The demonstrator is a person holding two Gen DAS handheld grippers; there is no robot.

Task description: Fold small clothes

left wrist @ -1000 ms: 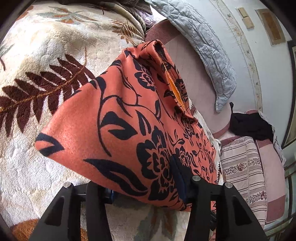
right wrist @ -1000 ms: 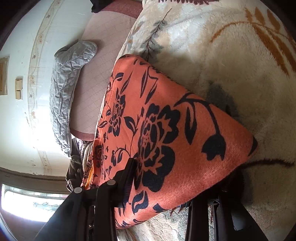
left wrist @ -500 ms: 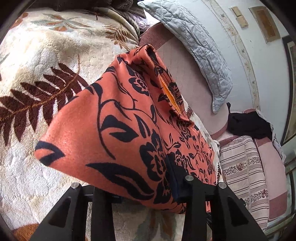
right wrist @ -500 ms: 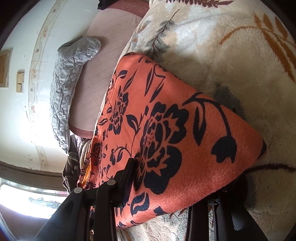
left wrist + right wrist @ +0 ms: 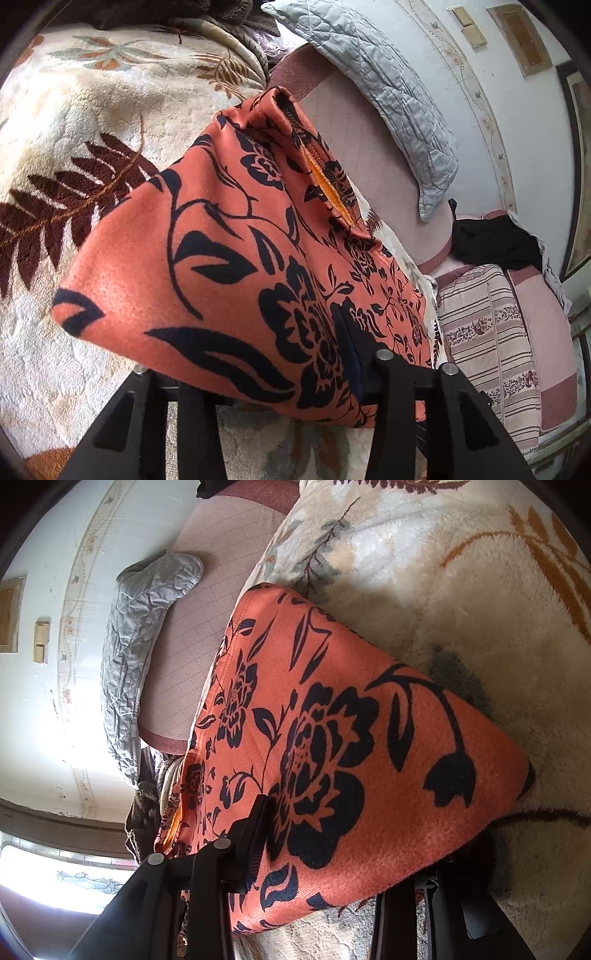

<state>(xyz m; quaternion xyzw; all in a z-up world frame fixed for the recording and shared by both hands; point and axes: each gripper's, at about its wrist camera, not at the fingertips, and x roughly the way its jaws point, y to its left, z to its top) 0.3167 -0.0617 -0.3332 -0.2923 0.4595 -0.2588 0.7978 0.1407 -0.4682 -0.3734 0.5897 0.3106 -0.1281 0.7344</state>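
Evidently the orange floral garment (image 5: 236,280) is being held up off the fleecy leaf-patterned blanket (image 5: 74,122) on the bed, stretched between the two grippers, so a fold is under way: one edge is being carried over the rest of the cloth. The left gripper (image 5: 258,384) is clamping one bottom corner and the right gripper (image 5: 332,853) is clamping the other; each pair of jaws is closed on a bunched, doubled thickness of fabric. The far end of the garment, with its bright orange inner seam (image 5: 328,184), is draping down toward the blanket's edge.

Next, I judge, both hands are needing to travel together and lower the held edge evenly onto the lying part before letting go, keeping the corners level so the fold is not skewing.

Much is staying hidden: the fabric is covering the fingertips in both views, the garment's full shape is not showing, and where its far end is resting is unclear. Beyond, a grey quilted pillow (image 5: 388,85) and a striped cushion (image 5: 491,339) are lying well apart.
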